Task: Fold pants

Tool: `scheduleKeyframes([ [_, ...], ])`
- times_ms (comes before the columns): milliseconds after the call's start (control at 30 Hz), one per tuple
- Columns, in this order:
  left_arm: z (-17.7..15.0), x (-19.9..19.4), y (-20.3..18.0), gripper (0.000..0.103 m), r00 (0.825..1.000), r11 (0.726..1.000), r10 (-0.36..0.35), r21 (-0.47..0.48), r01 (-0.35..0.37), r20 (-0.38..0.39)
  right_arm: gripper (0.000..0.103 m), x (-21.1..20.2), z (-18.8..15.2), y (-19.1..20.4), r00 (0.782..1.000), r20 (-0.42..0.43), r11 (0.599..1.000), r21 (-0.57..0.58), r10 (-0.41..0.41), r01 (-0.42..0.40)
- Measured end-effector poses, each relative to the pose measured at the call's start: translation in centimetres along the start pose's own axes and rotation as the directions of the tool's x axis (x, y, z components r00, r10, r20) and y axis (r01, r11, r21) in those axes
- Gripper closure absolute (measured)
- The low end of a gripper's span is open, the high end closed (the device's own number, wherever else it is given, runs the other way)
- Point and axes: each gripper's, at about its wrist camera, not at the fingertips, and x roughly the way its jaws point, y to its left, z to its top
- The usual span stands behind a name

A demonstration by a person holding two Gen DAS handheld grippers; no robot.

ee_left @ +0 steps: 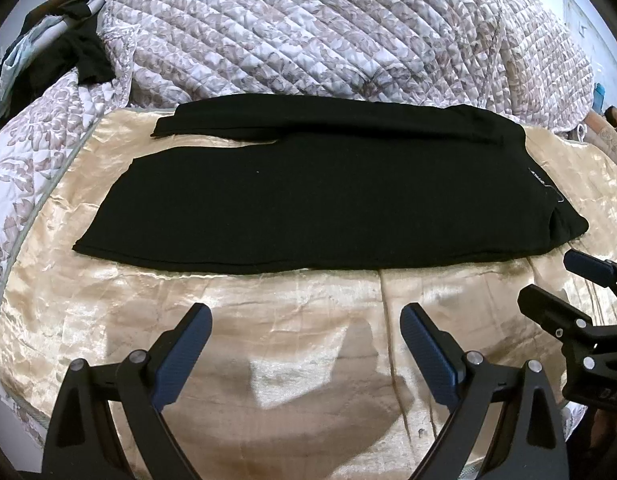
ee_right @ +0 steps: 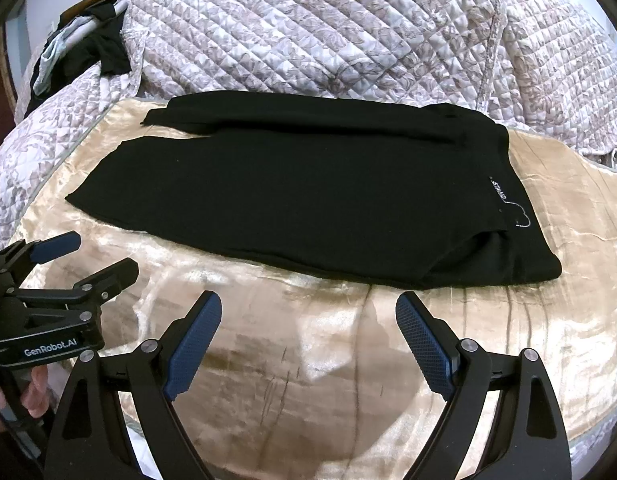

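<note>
Both tools gape wide, empty — left tool (ee_right: 88, 256) marked "GenRobot.AI"; black pants (ee_right: 308, 200) print "STAND".

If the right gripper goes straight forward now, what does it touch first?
Probably the near edge of the black pants, after passing over bare blanket. The right gripper is open and empty; its height is unclear.

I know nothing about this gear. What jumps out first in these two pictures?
The black pants lie spread flat across a shiny cream satin sheet, waistband to the right with small white lettering near it. In the foreground, the left gripper and right gripper hover wide open, blue-padded, touching nothing. Behind the pants a quilted floral bedspread is heaped up.
</note>
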Motion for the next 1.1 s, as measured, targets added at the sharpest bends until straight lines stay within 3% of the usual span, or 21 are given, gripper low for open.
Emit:
scheduleKeyframes([
  [1100,0.0,0.01,-0.26,0.006,1.0,1.0,0.001,0.002,-0.001,0.001,0.014,-0.35,0.16,0.33,1.0,0.013,1.0,0.012,0.001,-0.001],
])
